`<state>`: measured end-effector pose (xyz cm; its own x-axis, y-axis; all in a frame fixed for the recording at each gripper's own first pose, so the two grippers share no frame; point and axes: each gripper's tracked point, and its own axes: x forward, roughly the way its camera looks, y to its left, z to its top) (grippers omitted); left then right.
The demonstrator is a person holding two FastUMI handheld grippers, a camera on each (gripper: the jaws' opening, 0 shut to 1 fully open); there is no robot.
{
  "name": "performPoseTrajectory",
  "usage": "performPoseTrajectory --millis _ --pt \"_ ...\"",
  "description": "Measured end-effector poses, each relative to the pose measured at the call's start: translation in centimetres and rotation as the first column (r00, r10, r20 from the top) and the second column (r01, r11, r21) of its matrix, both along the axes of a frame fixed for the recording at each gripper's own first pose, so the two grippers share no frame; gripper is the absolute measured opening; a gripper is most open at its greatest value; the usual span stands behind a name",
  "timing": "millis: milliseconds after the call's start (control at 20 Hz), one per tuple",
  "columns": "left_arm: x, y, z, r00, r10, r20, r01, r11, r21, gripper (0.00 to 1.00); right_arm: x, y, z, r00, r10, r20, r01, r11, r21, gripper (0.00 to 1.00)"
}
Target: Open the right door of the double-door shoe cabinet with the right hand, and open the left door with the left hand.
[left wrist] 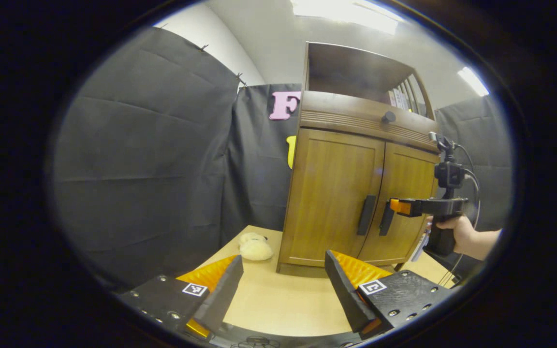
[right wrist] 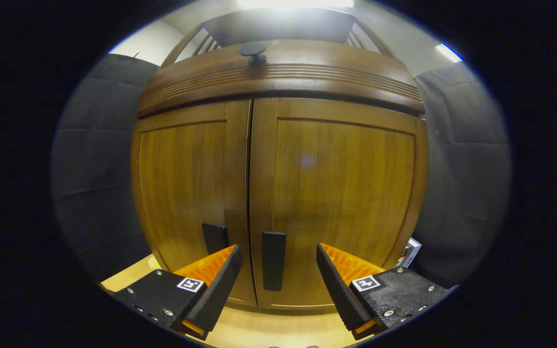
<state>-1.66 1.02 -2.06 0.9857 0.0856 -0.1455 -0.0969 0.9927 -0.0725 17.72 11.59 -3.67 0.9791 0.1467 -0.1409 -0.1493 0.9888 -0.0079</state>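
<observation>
Shoe cabinet (right wrist: 278, 159) centre frame, both doors shut, nothing opened yet; right gripper (right wrist: 278, 270) jaws wide, empty, straddling right door handle (right wrist: 273, 260) w/o contact; left gripper (left wrist: 283, 285) gaping, empty, well back from left door handle (left wrist: 366, 215).

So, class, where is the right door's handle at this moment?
In the right gripper view, the right door's handle stands between the open right gripper, beside the left door's handle.

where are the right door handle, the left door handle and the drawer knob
right door handle (right wrist: 273, 261), right gripper view, middle of the bar
left door handle (right wrist: 214, 238), right gripper view, upper part above the finger
drawer knob (right wrist: 253, 50), right gripper view, its round cap
</observation>
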Motion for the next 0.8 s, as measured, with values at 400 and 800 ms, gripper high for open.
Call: performPoseTrajectory --millis 400,800 --pt "0.0 0.1 -0.4 0.999 0.013 -0.044 -0.013 1.0 -0.007 1.0 4.4 0.8 -2.2 0.998 0.004 -0.06 -0.002 0.999 0.043 0.87" --pt "0.0 -0.1 -0.2 0.999 0.003 -0.044 -0.004 1.0 -0.028 1.0 4.4 2.0 -2.8 0.997 -0.001 -0.083 0.008 0.996 0.087 0.35"
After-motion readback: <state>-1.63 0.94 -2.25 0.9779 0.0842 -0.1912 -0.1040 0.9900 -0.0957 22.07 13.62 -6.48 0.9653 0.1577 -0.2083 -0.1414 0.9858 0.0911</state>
